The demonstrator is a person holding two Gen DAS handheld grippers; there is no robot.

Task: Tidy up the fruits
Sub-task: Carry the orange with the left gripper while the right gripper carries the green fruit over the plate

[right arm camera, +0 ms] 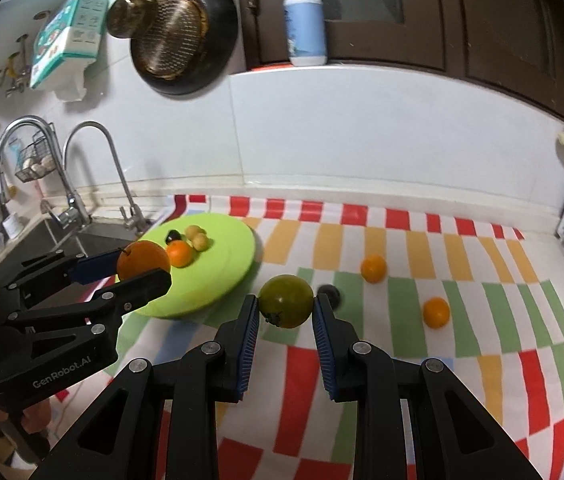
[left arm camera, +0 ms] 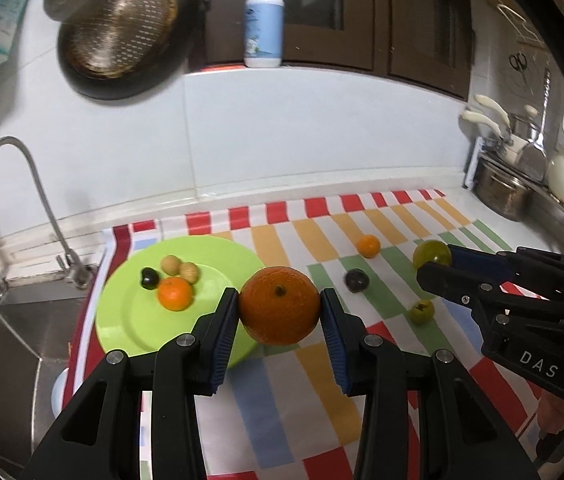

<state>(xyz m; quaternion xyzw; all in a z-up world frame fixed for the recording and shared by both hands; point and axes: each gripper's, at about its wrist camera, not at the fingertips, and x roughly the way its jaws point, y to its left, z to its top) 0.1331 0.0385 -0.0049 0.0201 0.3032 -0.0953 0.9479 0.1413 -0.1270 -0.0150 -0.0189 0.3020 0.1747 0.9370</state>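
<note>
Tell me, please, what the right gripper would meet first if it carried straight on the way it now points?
Probably the small dark fruit just beyond the green tomato that the right gripper holds, then the checked cloth; depth is hard to judge.

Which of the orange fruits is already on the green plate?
The small tangerine beside the dark plum on the round green plate; other orange fruits are clamped or on cloth.

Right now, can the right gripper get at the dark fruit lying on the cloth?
Probably not yet: the right gripper is shut on the green tomato, so its jaws are full. The dark fruit lies just beyond, with nothing else between.
</note>
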